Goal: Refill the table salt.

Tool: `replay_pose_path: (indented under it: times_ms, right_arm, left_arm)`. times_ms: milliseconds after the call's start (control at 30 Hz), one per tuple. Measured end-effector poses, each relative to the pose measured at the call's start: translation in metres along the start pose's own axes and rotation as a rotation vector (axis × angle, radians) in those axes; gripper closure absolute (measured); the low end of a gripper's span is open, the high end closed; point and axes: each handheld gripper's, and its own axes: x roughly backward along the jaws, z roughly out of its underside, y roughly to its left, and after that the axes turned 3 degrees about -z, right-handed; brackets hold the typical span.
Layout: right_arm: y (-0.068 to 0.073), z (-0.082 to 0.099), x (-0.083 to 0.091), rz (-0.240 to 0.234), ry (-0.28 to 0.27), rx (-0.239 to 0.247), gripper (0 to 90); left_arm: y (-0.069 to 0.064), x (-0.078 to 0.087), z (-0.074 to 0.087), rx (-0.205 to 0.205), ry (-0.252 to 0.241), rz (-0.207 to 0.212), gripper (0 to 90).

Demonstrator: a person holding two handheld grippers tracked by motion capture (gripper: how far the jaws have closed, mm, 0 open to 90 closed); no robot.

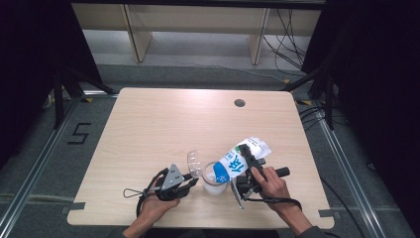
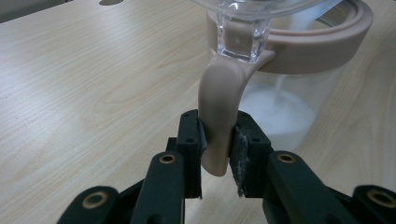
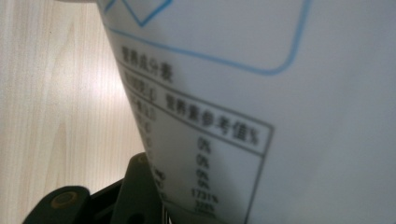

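White-and-blue bag [image 1: 236,159], clamped in the right gripper [image 1: 246,166], slants mouth-down toward seven o'clock over the clear jar [image 1: 214,179], whose beige handle [image 2: 217,116] the left gripper [image 1: 190,181] pinches.

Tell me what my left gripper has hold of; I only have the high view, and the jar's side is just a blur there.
Observer: The left gripper is clamped on the jar's beige handle.
Operator: Is anything in the jar yet?
Observer: Yes, white powder lies in the bottom of the clear jar, and a thin stream is falling in.
Operator: And the lid?
Observer: The clear lid is hinged up above the handle, so the mouth is open.
Operator: What side of the bag faces the right gripper?
Observer: The printed table on the white bag; the black jaw sits at its lower edge.
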Motion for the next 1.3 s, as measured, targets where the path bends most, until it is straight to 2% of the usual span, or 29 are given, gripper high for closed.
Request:
replay_pose_path:
  times_ms: [133, 200, 233, 300, 367, 433, 500, 567, 700, 767, 800, 833, 1100, 1167, 1300]
  right_arm:
    - [0.0011, 0.0003, 0.0005, 0.003, 0.005, -0.018, 61.8]
    - [0.0014, 0.0001, 0.0015, -0.005, 0.020, -0.025, 61.9]
    - [0.0008, 0.0004, 0.0001, 0.003, -0.002, -0.015, 61.9]
    - [0.0005, 0.0000, 0.0010, -0.008, 0.015, -0.011, 62.0]
    - [-0.0006, 0.0002, -0.0006, -0.001, -0.007, 0.007, 62.0]
    - [-0.0008, -0.0001, 0.0006, -0.010, 0.011, 0.005, 62.1]
    - [0.0011, 0.0002, 0.0014, -0.007, 0.020, -0.023, 62.1]
    - [0.0005, 0.0001, 0.0010, -0.005, 0.013, -0.015, 62.2]
    - [0.0012, 0.0006, 0.0004, 0.000, 0.004, -0.021, 62.2]
    - [0.0008, 0.0003, 0.0013, -0.010, 0.019, -0.016, 62.3]
    - [0.0008, 0.0003, 0.0012, -0.010, 0.018, -0.016, 62.3]
    - [0.0012, 0.0007, 0.0004, -0.002, 0.005, -0.020, 62.3]
    - [0.0008, 0.0002, 0.0015, -0.007, 0.020, -0.018, 62.4]
    - [0.0003, 0.0007, 0.0003, 0.007, -0.001, -0.013, 62.5]
    - [0.0000, 0.0009, 0.0003, 0.009, 0.002, -0.007, 62.5]
  left_arm:
    - [-0.0004, 0.0000, 0.0002, 0.009, 0.002, 0.003, 74.3]
    - [0.0002, 0.0001, 0.0000, 0.000, 0.003, 0.005, 74.3]
    - [-0.0004, -0.0001, 0.0002, 0.006, 0.000, -0.001, 74.3]
    - [-0.0004, 0.0001, 0.0002, 0.011, 0.003, 0.003, 74.3]
    - [-0.0006, 0.0000, 0.0003, 0.012, 0.001, 0.001, 74.3]
    - [-0.0005, 0.0001, 0.0002, 0.012, 0.002, 0.001, 74.3]
    - [-0.0010, 0.0000, 0.0004, 0.015, 0.000, -0.003, 74.3]
    - [0.0001, 0.0000, 0.0001, 0.000, 0.000, 0.001, 74.3]
    - [-0.0006, 0.0001, 0.0002, 0.014, 0.002, 0.002, 74.3]
    - [-0.0006, 0.0002, 0.0002, 0.013, 0.003, 0.003, 74.3]
    - [0.0002, 0.0000, 0.0000, -0.003, 0.000, 0.002, 74.3]
    - [0.0003, 0.0002, -0.0001, -0.002, 0.004, 0.006, 74.3]
    - [0.0000, 0.0000, -0.0001, -0.002, 0.000, 0.001, 74.3]
    - [0.0001, 0.0000, -0.0001, -0.002, 0.000, 0.001, 74.3]
    - [0.0000, 0.0000, -0.0001, 0.000, 0.001, 0.001, 74.4]
